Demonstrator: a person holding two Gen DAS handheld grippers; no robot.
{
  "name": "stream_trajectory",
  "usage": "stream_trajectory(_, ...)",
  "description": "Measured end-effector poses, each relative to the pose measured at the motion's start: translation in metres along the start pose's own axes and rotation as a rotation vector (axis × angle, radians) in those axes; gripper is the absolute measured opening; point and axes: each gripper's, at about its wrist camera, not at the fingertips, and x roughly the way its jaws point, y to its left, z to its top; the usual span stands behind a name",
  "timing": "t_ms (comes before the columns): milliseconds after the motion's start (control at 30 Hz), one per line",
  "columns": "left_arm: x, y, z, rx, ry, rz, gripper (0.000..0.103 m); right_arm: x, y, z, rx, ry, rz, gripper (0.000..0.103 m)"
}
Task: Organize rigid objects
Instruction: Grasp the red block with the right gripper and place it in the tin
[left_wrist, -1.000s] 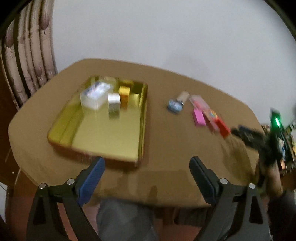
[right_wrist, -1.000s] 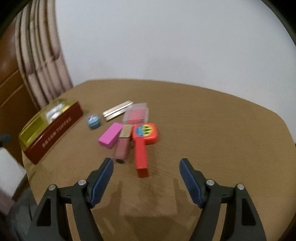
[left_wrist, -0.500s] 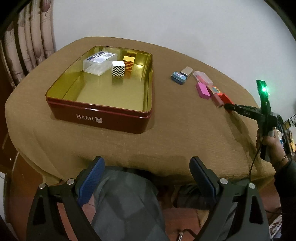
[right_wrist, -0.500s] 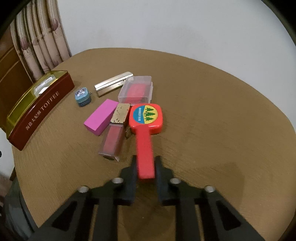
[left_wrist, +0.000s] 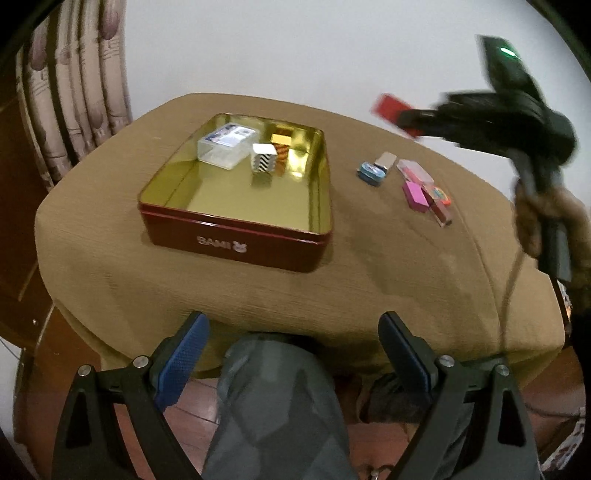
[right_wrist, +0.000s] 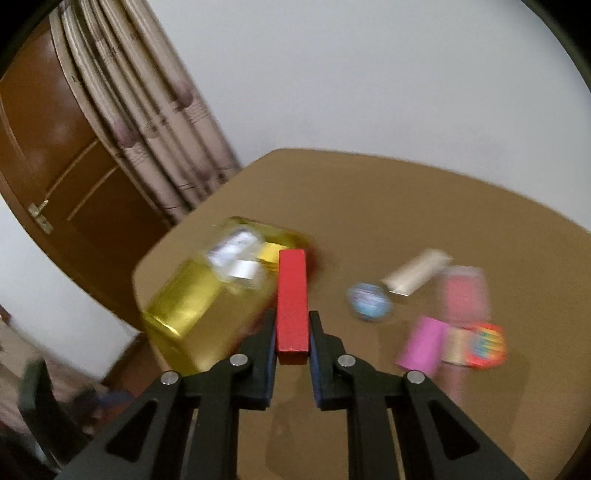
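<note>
Lifted off the desk (right_wrist: 369, 206) since half a second ago, the red block (right_wrist: 292, 306) now rides clear of the brown cloth, clenched between the right claw (right_wrist: 292, 332) pads, a smooth rectangular bar pointing toward the gold-lined tin (right_wrist: 192, 306). Right view: blurred pink block (right_wrist: 421, 343) and round blue tin (right_wrist: 369, 299) lie alongside. Left view: left claw (left_wrist: 291, 354) released and empty above a trouser leg; the maroon tin holds a clear plastic box (left_wrist: 226, 144) and striped cube (left_wrist: 263, 158).

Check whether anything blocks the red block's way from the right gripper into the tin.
Nothing visible does. The right gripper holds the red block in the air, and the tin lies open-topped, with bare floor in front of its three small boxes.
</note>
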Motion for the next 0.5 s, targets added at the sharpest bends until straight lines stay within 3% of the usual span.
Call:
stream_trajectory(167,-0.005,0.011,0.002,-0.031,-0.020,-0.018,0.091,0.062,0.024,0.023,0.056,0.071,-0.019,0.015)
stream_trajectory(233,-0.006,0.013,0.002,-0.024,-0.025,-0.018,0.091,0.080,0.028,0.031,0.074,0.080,-0.075,0.015)
stream_trajectory(333,-0.005,0.015,0.002,-0.019,-0.021,-0.022,0.091,0.099,0.026,0.037,0.111,0.088,-0.155,0.015)
stream_trajectory(500,-0.003,0.017,0.003,-0.033,-0.003,-0.048,0.091,0.116,0.015,0.039,0.193,0.096,-0.217,0.015)
